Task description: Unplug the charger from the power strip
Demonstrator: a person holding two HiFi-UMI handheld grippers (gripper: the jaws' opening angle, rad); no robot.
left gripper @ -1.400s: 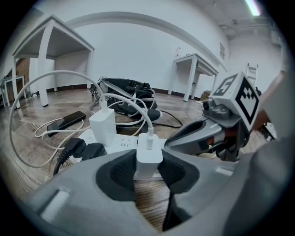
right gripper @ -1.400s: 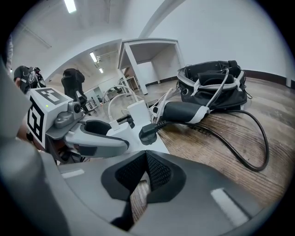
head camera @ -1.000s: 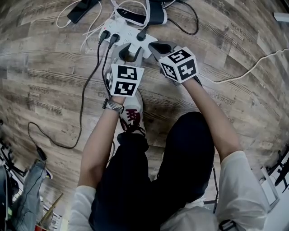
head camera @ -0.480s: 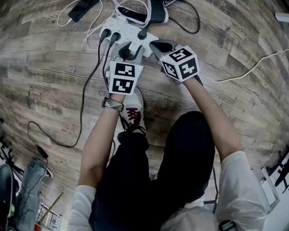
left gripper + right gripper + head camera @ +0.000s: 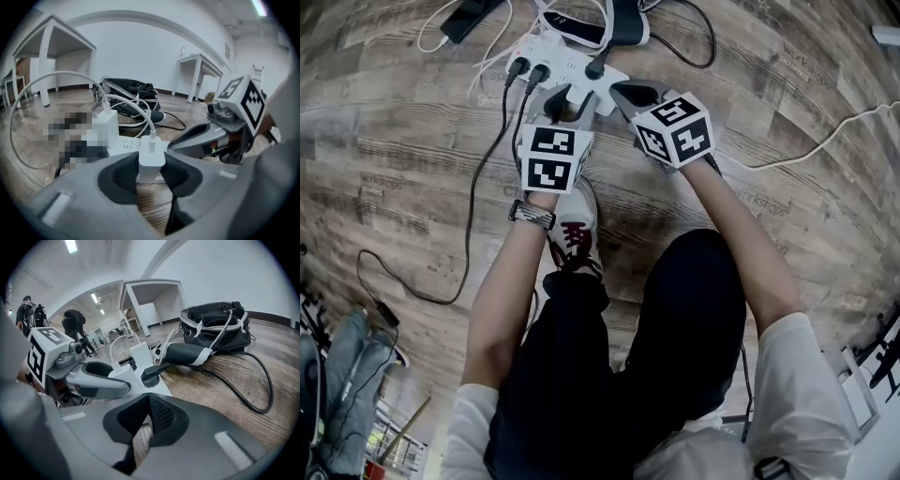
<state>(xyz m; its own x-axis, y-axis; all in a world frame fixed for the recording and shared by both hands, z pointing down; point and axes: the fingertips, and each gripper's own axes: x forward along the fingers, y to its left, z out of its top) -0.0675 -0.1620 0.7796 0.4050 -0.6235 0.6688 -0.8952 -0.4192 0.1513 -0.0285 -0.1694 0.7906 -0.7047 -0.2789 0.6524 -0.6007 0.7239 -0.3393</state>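
Note:
A white power strip lies on the wooden floor, with several plugs in it. A small white charger, a white cable rising from its top, stands at the strip's near edge. My left gripper is shut on that charger, one dark pad pressing each side. In the head view the left gripper reaches the strip from below. My right gripper is shut with nothing between its pads; it sits just off the strip's right end. Its view shows the strip straight ahead.
Two black plugs with dark cables sit at the strip's left end and another black plug near its right. A taller white charger, a black bag, a phone, a white cable and the person's shoe lie around.
The left gripper has rolled a little about its own axis while staying on the charger. The right gripper has kept still.

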